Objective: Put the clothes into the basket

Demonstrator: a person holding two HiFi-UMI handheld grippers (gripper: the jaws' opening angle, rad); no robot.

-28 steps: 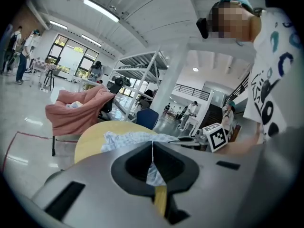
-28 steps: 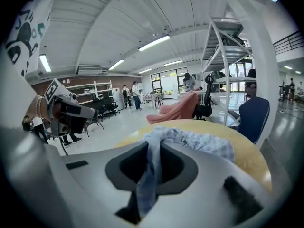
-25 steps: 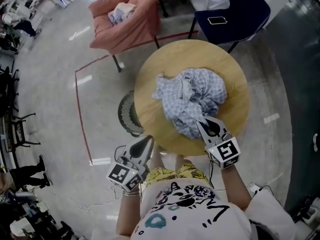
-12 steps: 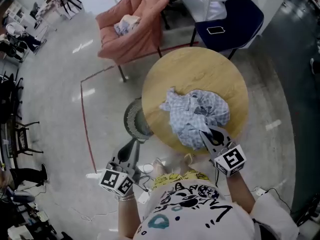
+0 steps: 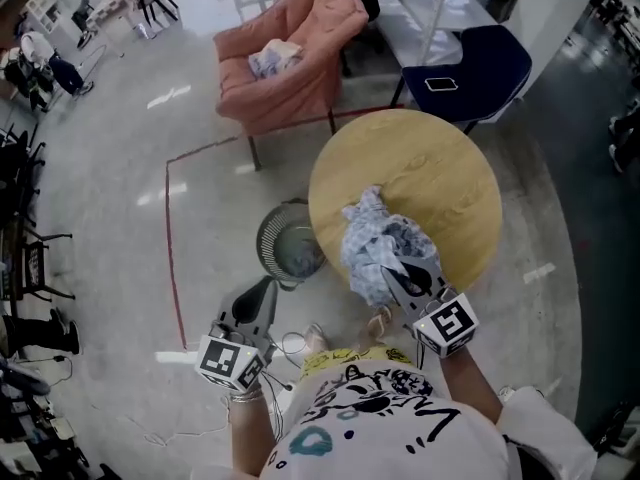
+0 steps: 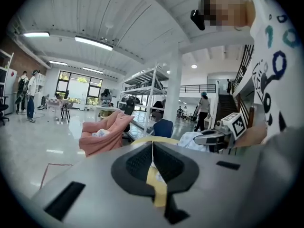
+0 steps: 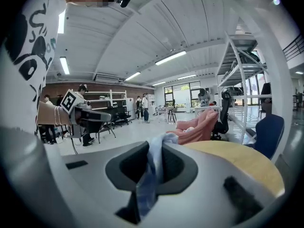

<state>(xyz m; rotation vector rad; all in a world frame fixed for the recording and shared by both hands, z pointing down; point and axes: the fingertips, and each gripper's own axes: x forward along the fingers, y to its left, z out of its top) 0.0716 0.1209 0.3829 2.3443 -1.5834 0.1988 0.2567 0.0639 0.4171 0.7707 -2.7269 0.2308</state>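
A blue checked garment [image 5: 383, 251] is bunched up at the near left edge of the round wooden table [image 5: 440, 178]. My right gripper [image 5: 407, 280] is shut on a fold of it, and the cloth [image 7: 151, 170] shows pinched between the jaws in the right gripper view. The round grey basket [image 5: 288, 250] stands on the floor, half under the table's left side. My left gripper [image 5: 256, 302] hovers just below the basket with its jaws shut and only a strip of yellow tape [image 6: 154, 179] on them.
A pink armchair [image 5: 300, 78] with another garment [image 5: 272, 60] stands beyond the basket. A navy chair [image 5: 470, 68] with a phone on it is behind the table. Red tape [image 5: 170, 258] marks the floor at left, and cables lie by the person's feet.
The right gripper has drawn the garment toward the table's near left edge and raised it into a taller bunch. The left gripper has swung left, off the table edge, to beside the basket.
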